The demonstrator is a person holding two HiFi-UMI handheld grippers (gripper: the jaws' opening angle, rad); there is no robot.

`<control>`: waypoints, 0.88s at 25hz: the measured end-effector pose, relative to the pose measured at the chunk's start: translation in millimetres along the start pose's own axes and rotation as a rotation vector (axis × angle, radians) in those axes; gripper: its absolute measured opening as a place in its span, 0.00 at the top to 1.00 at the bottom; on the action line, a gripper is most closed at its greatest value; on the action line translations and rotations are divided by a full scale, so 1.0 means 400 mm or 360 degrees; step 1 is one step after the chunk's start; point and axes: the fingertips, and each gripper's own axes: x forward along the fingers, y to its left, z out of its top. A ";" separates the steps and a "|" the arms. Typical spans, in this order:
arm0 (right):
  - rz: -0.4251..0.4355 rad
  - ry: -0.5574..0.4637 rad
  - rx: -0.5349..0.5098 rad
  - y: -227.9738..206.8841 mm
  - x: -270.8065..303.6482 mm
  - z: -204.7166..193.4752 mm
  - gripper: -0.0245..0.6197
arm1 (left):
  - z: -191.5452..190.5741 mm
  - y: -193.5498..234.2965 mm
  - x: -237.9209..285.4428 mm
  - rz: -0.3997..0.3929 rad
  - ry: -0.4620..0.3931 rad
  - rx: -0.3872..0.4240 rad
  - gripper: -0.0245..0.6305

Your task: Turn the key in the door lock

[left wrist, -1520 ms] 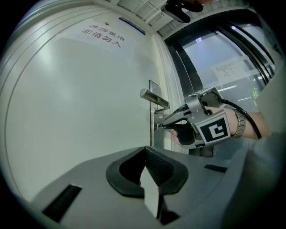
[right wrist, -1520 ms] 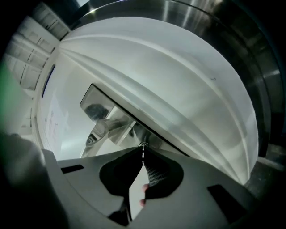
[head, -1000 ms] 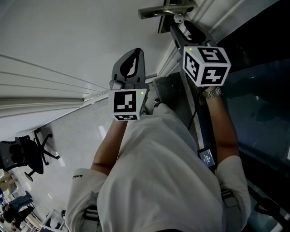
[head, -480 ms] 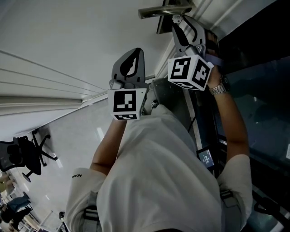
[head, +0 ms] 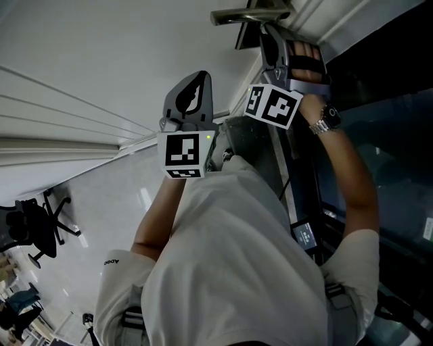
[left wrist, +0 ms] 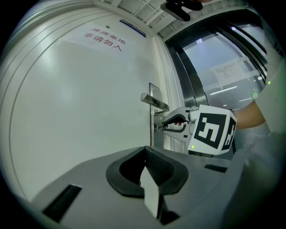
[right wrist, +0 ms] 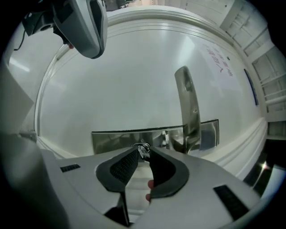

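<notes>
Right tongs [right wrist: 142,154] just closed onto key [right wrist: 143,149], unseen from head view

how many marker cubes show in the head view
2. One marker cube sits centre-left, at the end of the person's left forearm; the other is higher and to the right, just below the door handle. None looks hidden.

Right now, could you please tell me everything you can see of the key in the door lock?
The key is small, shiny metal, with what looks like a ring at its head. It sticks out from the steel lock plate, beside the base of the lever handle. The right tongs have just been closing, and their tips pinch its head from both sides. Its blade is hidden.
</notes>
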 end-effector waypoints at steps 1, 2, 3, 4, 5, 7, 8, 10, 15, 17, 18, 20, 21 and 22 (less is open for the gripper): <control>-0.0007 0.0007 0.0008 -0.001 0.001 0.000 0.83 | 0.000 0.000 0.000 0.0000 0.0000 -0.0001 0.95; -0.0007 0.0014 0.0022 -0.002 0.001 0.000 0.84 | 0.000 0.000 0.001 -0.0001 0.0000 -0.0003 0.95; -0.0003 0.0021 0.0042 -0.002 0.001 0.000 0.84 | -0.001 -0.001 0.002 -0.0002 0.0001 -0.0005 0.95; 0.0002 0.0029 0.0069 -0.002 0.001 0.000 0.84 | -0.002 -0.002 0.002 -0.0005 0.0002 -0.0006 0.95; 0.0008 0.0036 0.0102 -0.002 0.000 0.001 0.84 | -0.003 -0.005 0.002 -0.0008 0.0003 -0.0007 0.95; 0.0013 0.0041 0.0176 -0.004 -0.001 0.001 0.85 | -0.003 -0.009 0.003 -0.0014 0.0003 -0.0006 0.95; 0.0015 0.0039 0.0217 -0.005 -0.001 0.000 0.85 | -0.003 -0.011 0.003 -0.0015 0.0004 -0.0005 0.95; 0.0022 0.0033 0.0308 -0.009 -0.003 0.000 0.85 | -0.004 -0.011 0.001 -0.0015 0.0007 -0.0004 0.95; 0.0080 0.0029 0.0579 -0.015 0.001 0.004 0.87 | -0.006 0.001 -0.003 -0.0007 0.0010 -0.0009 0.95; 0.0105 0.0033 0.0660 -0.019 0.001 0.002 0.87 | -0.005 0.002 -0.004 -0.0004 0.0010 -0.0008 0.95; 0.0105 0.0035 0.0673 -0.019 0.000 0.001 0.87 | -0.005 0.001 -0.005 -0.0003 0.0011 -0.0008 0.95; 0.0095 0.0036 0.0675 -0.020 -0.001 0.000 0.87 | -0.006 0.001 -0.004 -0.0005 0.0012 -0.0007 0.95; 0.0094 0.0036 0.0680 -0.020 -0.001 0.000 0.87 | -0.007 0.001 -0.004 -0.0007 0.0012 -0.0007 0.95; 0.0096 0.0036 0.0687 -0.020 0.000 0.000 0.87 | -0.007 0.001 -0.003 -0.0008 0.0012 -0.0007 0.95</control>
